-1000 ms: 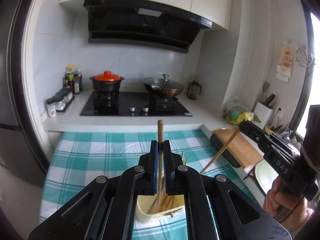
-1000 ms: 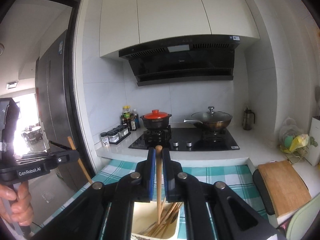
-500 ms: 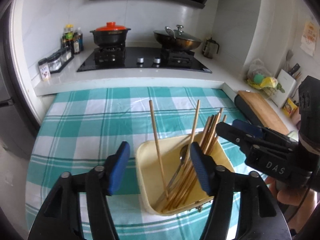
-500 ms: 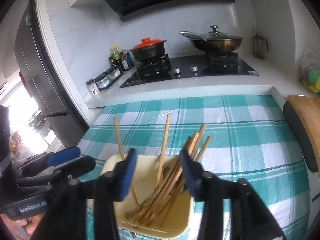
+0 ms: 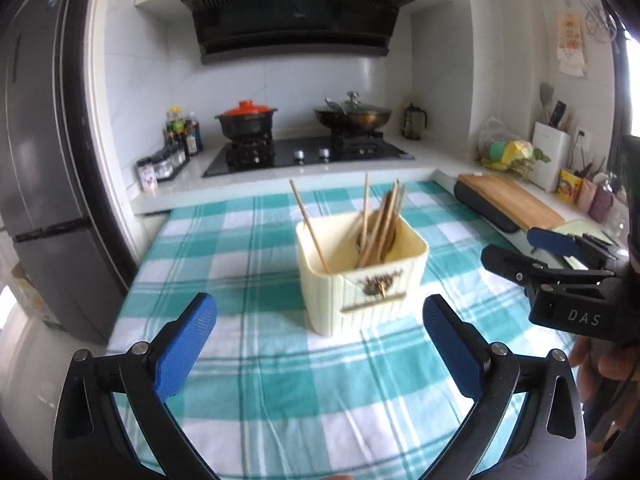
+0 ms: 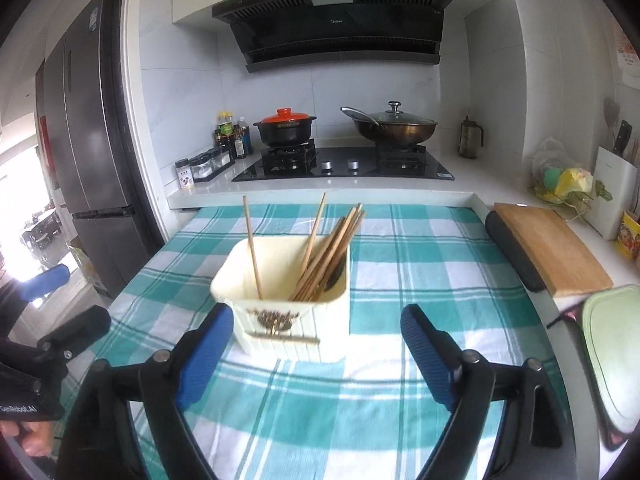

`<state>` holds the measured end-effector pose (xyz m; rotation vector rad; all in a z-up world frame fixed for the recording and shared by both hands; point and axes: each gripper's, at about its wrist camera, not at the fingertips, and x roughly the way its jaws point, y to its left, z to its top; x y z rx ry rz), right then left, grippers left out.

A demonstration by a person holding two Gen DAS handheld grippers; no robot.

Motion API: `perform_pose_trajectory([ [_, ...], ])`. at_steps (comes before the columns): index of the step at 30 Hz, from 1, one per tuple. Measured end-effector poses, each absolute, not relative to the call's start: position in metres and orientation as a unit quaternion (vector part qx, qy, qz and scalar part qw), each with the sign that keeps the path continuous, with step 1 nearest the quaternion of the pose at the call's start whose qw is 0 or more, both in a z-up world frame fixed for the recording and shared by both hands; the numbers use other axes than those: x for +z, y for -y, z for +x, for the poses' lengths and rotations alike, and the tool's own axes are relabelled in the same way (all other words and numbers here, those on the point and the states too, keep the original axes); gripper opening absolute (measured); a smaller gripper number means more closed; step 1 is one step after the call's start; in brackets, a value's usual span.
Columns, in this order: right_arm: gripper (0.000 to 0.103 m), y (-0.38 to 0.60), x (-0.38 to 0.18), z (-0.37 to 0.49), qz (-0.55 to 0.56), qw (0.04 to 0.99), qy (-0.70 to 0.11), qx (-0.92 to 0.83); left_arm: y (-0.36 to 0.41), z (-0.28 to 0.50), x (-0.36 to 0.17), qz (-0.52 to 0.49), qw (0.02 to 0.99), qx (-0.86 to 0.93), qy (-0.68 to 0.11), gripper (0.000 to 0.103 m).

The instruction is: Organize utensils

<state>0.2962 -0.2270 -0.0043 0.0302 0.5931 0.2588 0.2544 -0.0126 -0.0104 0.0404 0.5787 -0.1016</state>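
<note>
A cream utensil holder [image 5: 362, 276] [image 6: 286, 312] stands on the teal checked tablecloth [image 5: 248, 400]. Several wooden chopsticks [image 5: 382, 224] [image 6: 328, 250] lean together inside it, and one chopstick [image 5: 310, 226] [image 6: 253, 248] leans apart at its left side. A spoon lies among them. My left gripper [image 5: 320, 332] is open and empty, in front of the holder. My right gripper [image 6: 318, 340] is open and empty, just in front of the holder; it also shows at the right of the left wrist view [image 5: 532, 248].
A stove with a red-lidded pot [image 6: 285, 128] and a wok [image 6: 394, 128] is behind the table. Spice jars [image 6: 200, 168] stand at back left. A wooden cutting board [image 6: 548, 248] and a pale green board [image 6: 612, 356] lie at the right. A fridge [image 6: 84, 140] stands left.
Each gripper held a chopstick above the holder a second ago. Both opened and let the chopsticks drop in, then drew back toward me.
</note>
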Motion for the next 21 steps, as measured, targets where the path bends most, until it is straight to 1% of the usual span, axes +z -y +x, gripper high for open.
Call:
perform_pose_trajectory([
  [1, 0.099, 0.228, -0.006, 0.285, 0.015, 0.949, -0.289, 0.122, 0.014, 0.248, -0.015, 0.016, 0.955, -0.05, -0.291, 0.103],
  [2, 0.103, 0.23, -0.008, 0.274, 0.015, 0.951, -0.286, 0.117, 0.016, 0.24, -0.019, 0.01, 0.956, -0.044, -0.291, 0.103],
  [7, 0.103, 0.228, -0.009, 0.237, 0.015, 0.955, -0.279, 0.103, 0.015, 0.211, -0.026, -0.016, 0.955, -0.022, -0.295, 0.103],
  [13, 0.103, 0.216, -0.004, 0.22, 0.002, 0.957, -0.274, 0.092, 0.008, 0.194, -0.022, -0.033, 0.958, 0.002, -0.285, 0.103],
  [21, 0.103, 0.211, -0.001, 0.205, -0.01, 0.959, -0.27, 0.084, 0.002, 0.184, -0.018, -0.029, 0.96, 0.022, -0.276, 0.103],
])
